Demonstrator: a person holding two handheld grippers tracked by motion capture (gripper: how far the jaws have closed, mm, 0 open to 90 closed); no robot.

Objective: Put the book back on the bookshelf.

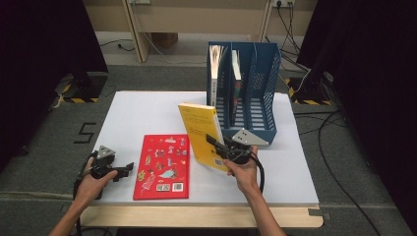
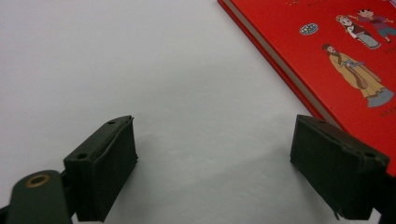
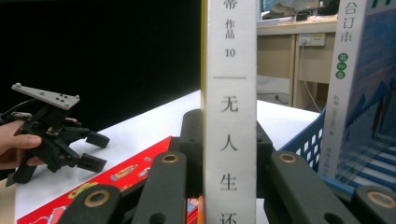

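A yellow book [image 1: 201, 132] stands upright on the white table [image 1: 147, 110], just left of the blue file rack [image 1: 265, 83]. My right gripper [image 1: 216, 145] is shut on it. In the right gripper view the jaws press on both sides of its white spine [image 3: 231, 116]. A red picture book [image 1: 162, 166] lies flat near the front edge. My left gripper [image 1: 129, 168] rests on the table just left of it, open, with bare table between its jaws [image 2: 215, 163]. The red book's [image 2: 336, 51] corner lies beside the right-hand jaw.
The blue rack holds two upright books [image 1: 215, 73] [image 1: 236, 78] in its left slots; its right slots stand open. In the right gripper view, one racked book [image 3: 359, 84] rises close on the right and the left gripper [image 3: 95, 150] is at the left. Cables lie on the floor.
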